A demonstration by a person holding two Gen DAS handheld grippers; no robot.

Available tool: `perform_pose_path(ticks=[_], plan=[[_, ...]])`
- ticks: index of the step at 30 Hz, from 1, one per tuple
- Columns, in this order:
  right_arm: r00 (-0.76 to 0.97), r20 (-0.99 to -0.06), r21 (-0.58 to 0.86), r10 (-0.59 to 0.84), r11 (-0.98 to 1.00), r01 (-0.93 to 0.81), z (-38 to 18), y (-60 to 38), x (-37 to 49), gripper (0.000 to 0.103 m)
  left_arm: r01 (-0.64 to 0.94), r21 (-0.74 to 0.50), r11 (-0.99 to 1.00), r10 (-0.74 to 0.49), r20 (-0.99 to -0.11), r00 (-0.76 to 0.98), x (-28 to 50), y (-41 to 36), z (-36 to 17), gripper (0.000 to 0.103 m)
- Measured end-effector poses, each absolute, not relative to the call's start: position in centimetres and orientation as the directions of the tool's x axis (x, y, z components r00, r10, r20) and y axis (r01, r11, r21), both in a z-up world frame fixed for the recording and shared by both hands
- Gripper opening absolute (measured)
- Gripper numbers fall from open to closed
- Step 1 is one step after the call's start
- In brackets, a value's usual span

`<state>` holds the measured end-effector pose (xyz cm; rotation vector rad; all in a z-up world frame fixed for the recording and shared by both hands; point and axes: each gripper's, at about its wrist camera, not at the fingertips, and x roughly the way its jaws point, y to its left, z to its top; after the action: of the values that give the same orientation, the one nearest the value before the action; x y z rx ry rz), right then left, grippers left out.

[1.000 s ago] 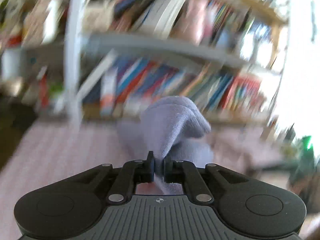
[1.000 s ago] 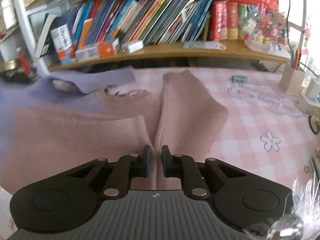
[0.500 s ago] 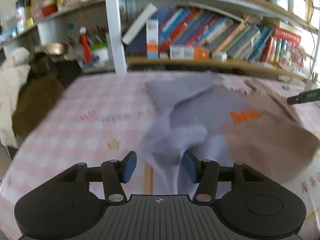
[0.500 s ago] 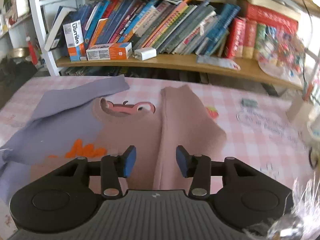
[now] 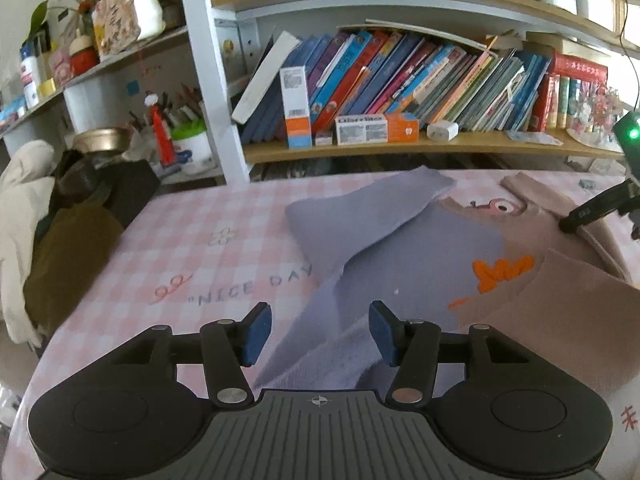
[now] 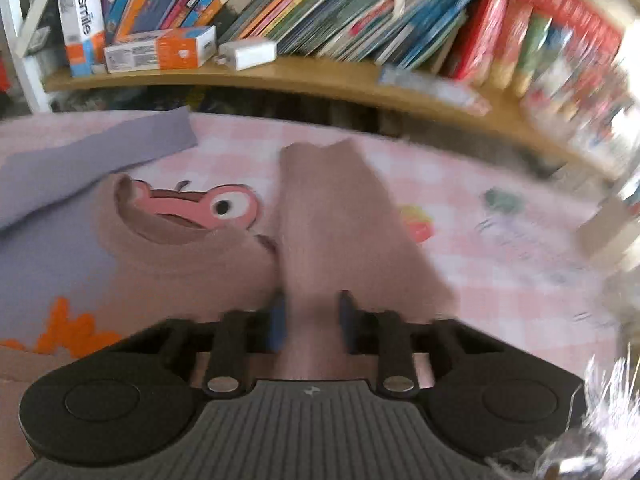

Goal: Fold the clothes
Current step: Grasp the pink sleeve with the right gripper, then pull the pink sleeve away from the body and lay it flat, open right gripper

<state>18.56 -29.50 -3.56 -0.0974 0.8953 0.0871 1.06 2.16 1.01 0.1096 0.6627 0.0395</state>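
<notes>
My left tool (image 5: 318, 334) gapes over the lilac-and-brown knitted sweater (image 5: 420, 248); my right tool (image 6: 312, 320) seemingly pinches its brown sleeve (image 6: 340, 232) (blurred view).

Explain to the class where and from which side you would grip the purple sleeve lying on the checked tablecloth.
Probably the cuff end of the purple sleeve, where it lies flat and single-layered on the tablecloth. Come in low from the bookshelf side, since that edge is free; the nearer part is bunched up.
</notes>
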Motion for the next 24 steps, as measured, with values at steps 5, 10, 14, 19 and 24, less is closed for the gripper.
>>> perform_pose_path(ticks=[5, 10, 14, 19, 24], plan=[[0.69, -0.722, 0.009, 0.055, 0.997, -0.07, -0.9, -30.3, 17.4, 0.005, 0.022, 0.092, 0.996, 0.038, -0.599, 0.8, 1.4, 2.5, 1.4, 0.055], [0.801, -0.597, 0.147, -0.032, 0.978, 0.148, 3.3, -35.6, 13.1, 0.005, 0.047, 0.08, 0.996, 0.009, -0.594, 0.805, 1.8, 3.0, 1.4, 0.055], [0.741, -0.647, 0.261, -0.179, 0.861, 0.436, 0.6, -42.3, 8.3, 0.006, 0.065, 0.067, 0.996, -0.011, -0.602, 0.798, 1.8, 3.3, 0.9, 0.055], [0.642, -0.747, 0.217, -0.172, 0.85, 0.481, -3.7, -44.2, 6.3, 0.008, 0.089, 0.073, 0.993, -0.023, -0.632, 0.775, 2.2, 3.3, 0.2, 0.055], [0.627, -0.756, 0.187, -0.189, 0.855, 0.484, -4.3, -44.5, 5.4, 0.015, 0.114, 0.091, 0.989, -0.033, -0.623, 0.782, 3.1, 3.0, 0.5, 0.055]])
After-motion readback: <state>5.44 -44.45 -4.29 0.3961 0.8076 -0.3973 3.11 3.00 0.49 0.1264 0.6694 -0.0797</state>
